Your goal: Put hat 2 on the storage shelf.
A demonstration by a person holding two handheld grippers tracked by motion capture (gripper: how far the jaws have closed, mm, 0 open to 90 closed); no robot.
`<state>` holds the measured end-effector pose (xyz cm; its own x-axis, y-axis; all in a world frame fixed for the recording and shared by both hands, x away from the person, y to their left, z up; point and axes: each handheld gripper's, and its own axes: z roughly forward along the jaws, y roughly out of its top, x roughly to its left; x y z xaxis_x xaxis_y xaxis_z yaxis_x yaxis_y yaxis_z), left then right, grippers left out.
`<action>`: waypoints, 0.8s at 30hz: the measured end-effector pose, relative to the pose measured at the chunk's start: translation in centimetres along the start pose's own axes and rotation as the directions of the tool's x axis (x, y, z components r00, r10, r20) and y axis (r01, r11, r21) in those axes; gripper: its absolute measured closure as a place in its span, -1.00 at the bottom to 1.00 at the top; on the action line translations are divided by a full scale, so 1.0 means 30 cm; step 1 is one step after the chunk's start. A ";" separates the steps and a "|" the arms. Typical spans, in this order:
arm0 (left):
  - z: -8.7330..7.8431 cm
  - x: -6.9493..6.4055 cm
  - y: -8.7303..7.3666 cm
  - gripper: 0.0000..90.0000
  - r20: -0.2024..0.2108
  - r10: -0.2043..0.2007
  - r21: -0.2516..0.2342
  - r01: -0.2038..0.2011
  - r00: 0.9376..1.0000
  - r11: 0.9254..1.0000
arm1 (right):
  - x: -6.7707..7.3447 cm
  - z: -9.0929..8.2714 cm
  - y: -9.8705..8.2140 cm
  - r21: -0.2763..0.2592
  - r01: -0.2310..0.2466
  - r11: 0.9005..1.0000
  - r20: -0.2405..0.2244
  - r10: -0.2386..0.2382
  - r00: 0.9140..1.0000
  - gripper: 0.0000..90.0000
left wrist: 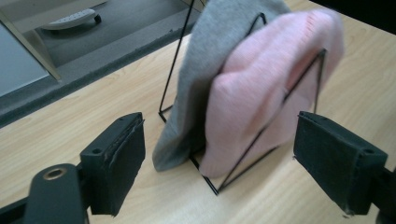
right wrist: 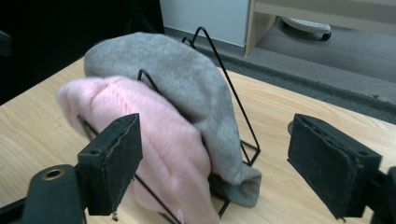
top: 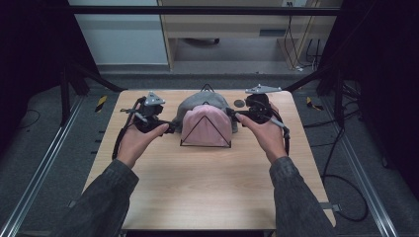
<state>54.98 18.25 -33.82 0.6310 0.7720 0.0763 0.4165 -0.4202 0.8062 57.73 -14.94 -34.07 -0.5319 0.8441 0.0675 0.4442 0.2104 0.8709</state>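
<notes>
At the left of the wooden table, the left gripper sits in the person's left hand, just beside the left edge of the pink hat. In the left gripper view its two black jaws stand wide apart with bare tabletop between them; the pads press on nothing, so this gripper is released, and the hat lies just beyond the gap. In the middle of the table, toward its far side, stands a black wire rack made of triangular frames. The pink hat is draped over the near frame, with a grey hat hung over the frame behind it, the two knitted pieces touching. From the left gripper view the pink hat covers the near triangle and the grey hat droops to the tabletop beside it. A small dark round object lies on the table just right of the grey hat. At the right, the right gripper, held in the right hand, is just beside the hats' right edge. Its jaws are likewise spread and grasp nothing, the pink hat and grey hat lying ahead of them.
</notes>
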 end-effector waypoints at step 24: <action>-0.072 -0.106 -0.093 -0.84 0.028 0.097 0.065 -0.099 0.995 0.993 | 0.064 -0.161 -0.017 -0.055 0.106 0.993 -0.012 -0.106 0.994 -0.82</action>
<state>50.40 18.00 -35.03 0.6867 0.7137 0.1379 0.3935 -0.5245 0.7550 53.01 -15.82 -32.04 -0.5847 0.8110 -0.0197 0.3452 0.2708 0.8986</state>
